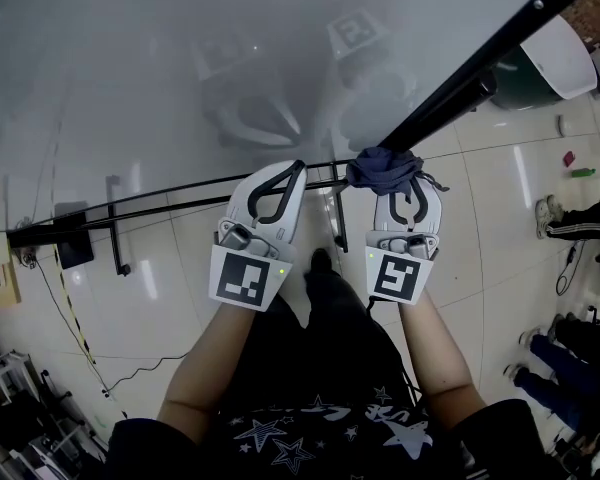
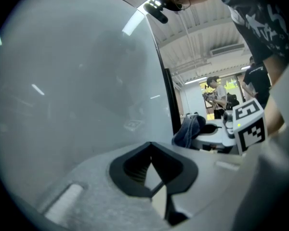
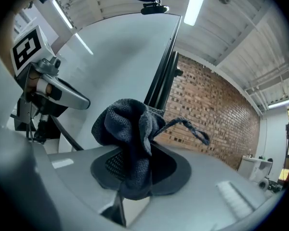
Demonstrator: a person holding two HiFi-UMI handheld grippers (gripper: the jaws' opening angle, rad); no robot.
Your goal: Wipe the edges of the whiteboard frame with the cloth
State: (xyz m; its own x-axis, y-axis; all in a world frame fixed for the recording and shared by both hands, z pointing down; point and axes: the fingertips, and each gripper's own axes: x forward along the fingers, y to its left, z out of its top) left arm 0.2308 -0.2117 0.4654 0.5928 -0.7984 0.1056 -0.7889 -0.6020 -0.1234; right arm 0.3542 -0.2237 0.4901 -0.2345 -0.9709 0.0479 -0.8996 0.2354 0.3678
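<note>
Pale glossy tiled floor, red brick wall; ribbed white ceiling, long strip light overhead

We hold both grippers out ahead of us, side by side and level, on bare forearms that run almost parallel. Our left gripper has its jaws closed tip to tip with nothing between them. Just to its right, our right gripper has its jaws clamped on a bunched dark cloth, which bulges out past the fingertips.
</note>
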